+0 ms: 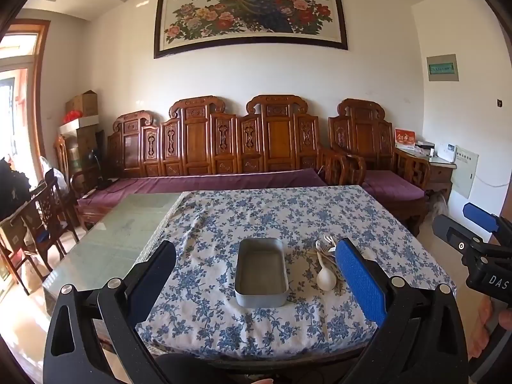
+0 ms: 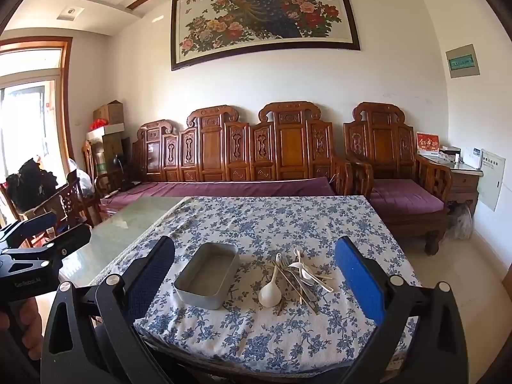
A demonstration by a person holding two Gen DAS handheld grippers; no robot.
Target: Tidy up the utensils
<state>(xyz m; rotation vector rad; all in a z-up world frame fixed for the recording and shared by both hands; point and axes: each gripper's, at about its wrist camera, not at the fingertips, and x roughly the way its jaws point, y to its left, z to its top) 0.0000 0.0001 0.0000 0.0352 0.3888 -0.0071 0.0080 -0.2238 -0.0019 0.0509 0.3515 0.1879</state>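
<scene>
An empty grey metal tray [image 1: 260, 272] [image 2: 208, 275] sits on the blue-flowered tablecloth. To its right lies a loose pile of utensils [image 2: 299, 276]: a white spoon [image 2: 270, 292] [image 1: 326, 277], a metal fork, chopsticks and other pieces; in the left wrist view the pile [image 1: 324, 249] is partly hidden behind a finger. My left gripper [image 1: 256, 275] is open and empty, held back from the tray near the table's front edge. My right gripper [image 2: 256, 275] is open and empty, facing the tray and pile. Each gripper shows at the edge of the other's view [image 1: 480, 240] [image 2: 35, 249].
The cloth covers the right part of a glass-topped table [image 1: 121, 240] [image 2: 128, 224]. Carved wooden sofas with purple cushions [image 1: 208, 182] stand behind it. Wooden chairs [image 1: 41, 214] stand at the left. A side table [image 2: 460, 172] stands at the back right.
</scene>
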